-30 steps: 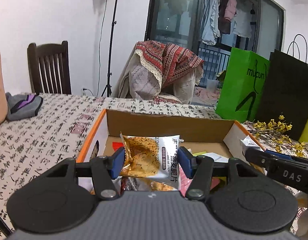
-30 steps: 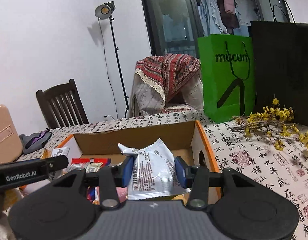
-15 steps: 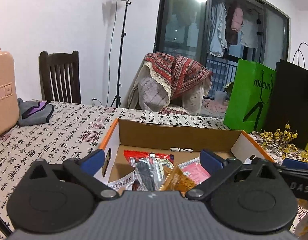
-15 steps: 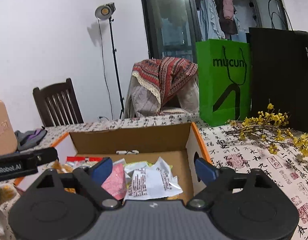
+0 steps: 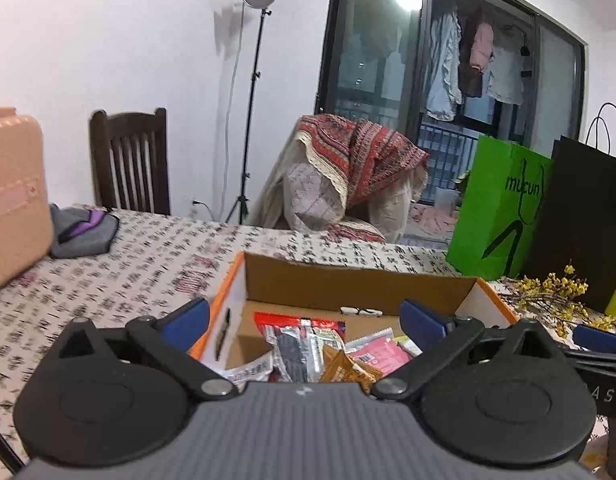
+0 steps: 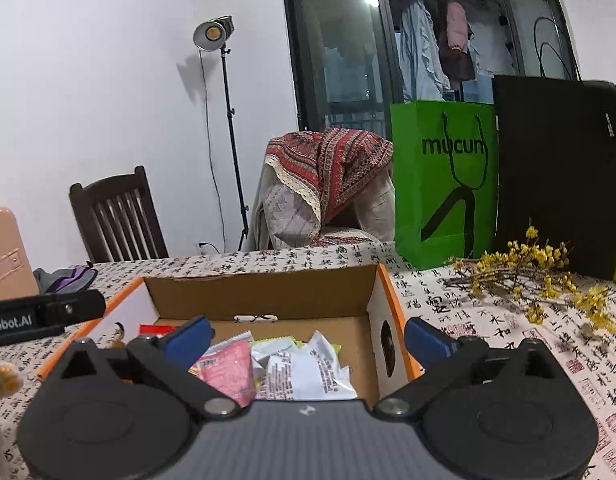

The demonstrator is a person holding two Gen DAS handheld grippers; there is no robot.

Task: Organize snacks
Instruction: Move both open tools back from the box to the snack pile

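Left gripper [image 5: 304, 322] spread wide, nothing between its fingers, hanging over the near edge of the box [image 5: 359, 282]. Right gripper [image 6: 308, 338] likewise wide open and empty, above the near right part of the box [image 6: 260, 292].

Box is open cardboard with orange rims and sits on the bench [image 5: 148, 260], which has a cloth printed with characters. Snacks lie loose inside on the box floor. Left view: a red pack [image 5: 304, 328] mid-box, a brown pack [image 5: 343, 368] at the near edge partly on top of it, a pink pack [image 5: 381, 350] just right of the brown one, a white pack [image 5: 252, 368] near the left wall. Right view: pink pack [image 6: 228, 368] beside a crumpled white pack [image 6: 304, 368], touching; a yellow-green wrapper [image 6: 276, 344] peeks from behind them. Small white item [image 6: 255, 317] against the far wall, kind unclear.

Right gripper's blue fingertip and black arm show at the right edge of the left view; left gripper's arm shows at the left edge of the right view.

On the bench: yellow flower sprig [image 6: 539, 276] right of the box, apart from it. Green bag [image 6: 443, 180] and black bag [image 6: 559, 176] upright at the far right edge, side by side. Grey pouch [image 5: 82, 232] and pink case [image 5: 12, 200] at the far left. Beyond the bench: chair [image 5: 128, 160], lamp stand [image 5: 252, 100], draped seat [image 5: 347, 176].
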